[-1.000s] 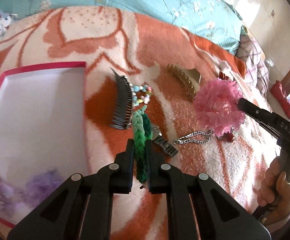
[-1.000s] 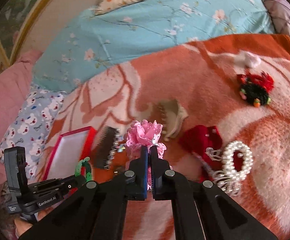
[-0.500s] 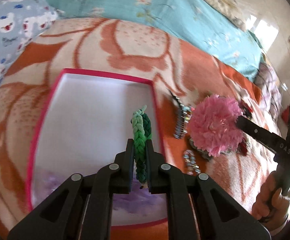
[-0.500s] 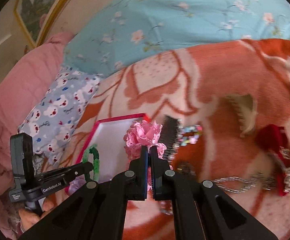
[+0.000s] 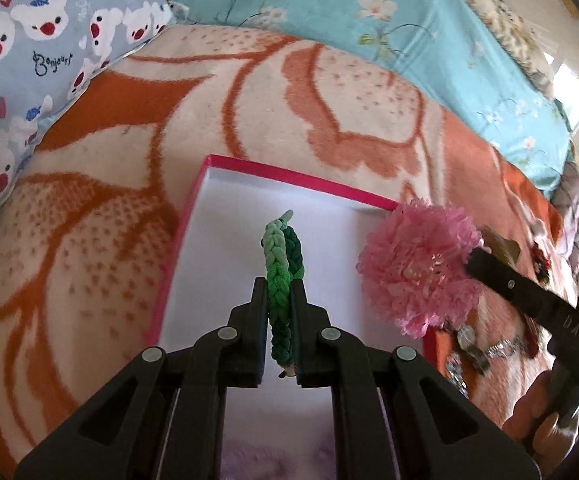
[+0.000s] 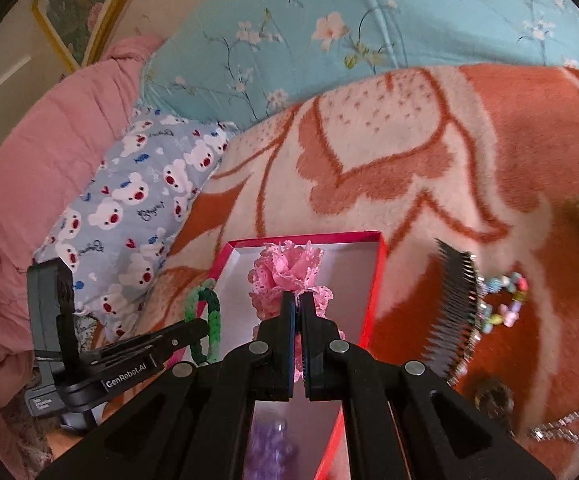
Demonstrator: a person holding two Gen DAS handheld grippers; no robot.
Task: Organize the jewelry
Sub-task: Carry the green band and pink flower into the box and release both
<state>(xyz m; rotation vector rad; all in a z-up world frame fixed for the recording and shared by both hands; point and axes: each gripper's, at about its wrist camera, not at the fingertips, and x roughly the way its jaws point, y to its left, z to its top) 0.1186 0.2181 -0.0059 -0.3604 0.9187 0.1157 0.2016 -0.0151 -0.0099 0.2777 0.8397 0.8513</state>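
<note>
Blurred purple item in box sits half-hidden behind right claw.

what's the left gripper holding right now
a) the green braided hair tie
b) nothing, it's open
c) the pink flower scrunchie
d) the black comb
a: the left gripper is shut on the green braided hair tie, held above the pink-rimmed white box; the pink flower scrunchie is in the right gripper, and the black comb lies on the blanket.
</note>
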